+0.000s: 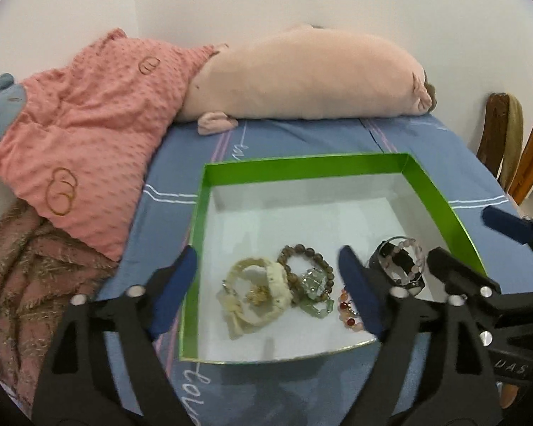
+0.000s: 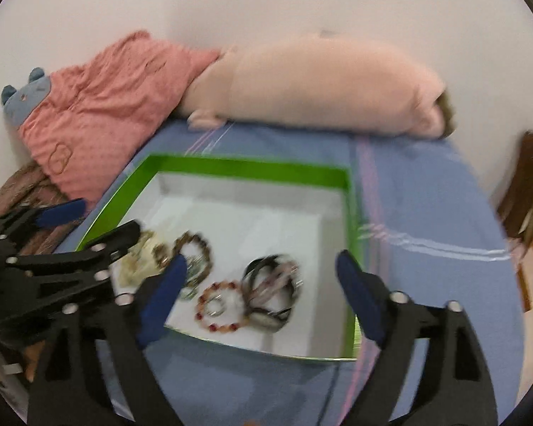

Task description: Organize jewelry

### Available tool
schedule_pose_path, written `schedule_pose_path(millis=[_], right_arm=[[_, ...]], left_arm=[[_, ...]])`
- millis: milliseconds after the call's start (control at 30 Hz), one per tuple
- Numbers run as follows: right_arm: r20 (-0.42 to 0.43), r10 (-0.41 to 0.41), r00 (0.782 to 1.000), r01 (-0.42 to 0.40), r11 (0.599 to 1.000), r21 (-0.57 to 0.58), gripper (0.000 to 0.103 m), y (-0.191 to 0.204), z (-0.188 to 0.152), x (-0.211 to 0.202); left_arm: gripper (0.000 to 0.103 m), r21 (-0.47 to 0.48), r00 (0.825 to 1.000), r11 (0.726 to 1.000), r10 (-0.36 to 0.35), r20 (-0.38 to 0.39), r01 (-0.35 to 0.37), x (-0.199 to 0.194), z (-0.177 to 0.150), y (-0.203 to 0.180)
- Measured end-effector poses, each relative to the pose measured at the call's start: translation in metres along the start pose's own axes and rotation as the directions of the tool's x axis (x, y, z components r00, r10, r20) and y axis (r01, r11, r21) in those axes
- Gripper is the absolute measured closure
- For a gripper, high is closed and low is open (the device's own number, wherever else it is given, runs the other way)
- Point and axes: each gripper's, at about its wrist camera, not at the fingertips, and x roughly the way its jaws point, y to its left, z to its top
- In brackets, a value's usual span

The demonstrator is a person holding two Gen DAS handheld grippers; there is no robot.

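So all the jewelry I can make out is sitting inside the green box on the bed, bunched up toward the near end of the white floor: a cream bracelet touching a brown bead bracelet, a greenish piece tangled against those, an orange-and-red bead bracelet just beside them, and a dark watch with a pale pink bead bracelet looped on it, closest to the right wall. Both grippers are spread wide with nothing between the fingers: the left gripper hangs over the cream/brown clump, the right gripper over the watch and orange beads. Honestly this fits either a pile about to be sorted out or pieces that got dropped in the box one by one, so I can't call the stage. If anything in there gets picked, my take: go for one strand only, come down so a finger lands inside the loop and one outside, and pinch the beads rather than the elastic. The cream/brown/green clump looks likely to drag its neighbours along, so lift slow. Right view is blurry, so aim by the left one.
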Motion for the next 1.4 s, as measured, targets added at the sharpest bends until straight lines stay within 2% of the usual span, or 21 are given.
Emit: schedule_pose_path(millis=[133,333,500,1400], right_arm=[[0.014,-0.044,0.999,0.044,0.999,-0.020,0.004,0.005,0.000,-0.002],[-0.036,-0.025,0.999,0.025,1.000,-0.004,0.004,0.002,-0.005,0.008],[-0.063,-0.006,0.998,0.007,1.000,0.017,0.004,-0.001,-0.006,0.014],[-0.066,-0.009,0.998,0.010,1.000,0.013,0.004,-0.001,-0.007,0.015]], left_arm=[[0.010,-0.008,0.999,1.000,0.023,-0.037,-0.024,0.004,-0.002,0.005],[0.006,0.010,0.995,0.997,0.073,-0.062,-0.072,0.011,-0.006,0.003],[0.004,-0.003,0.996,0.999,0.053,-0.076,-0.054,0.012,-0.006,0.005],[0.002,-0.014,0.994,0.999,0.033,-0.102,-0.035,0.018,-0.008,0.007]])
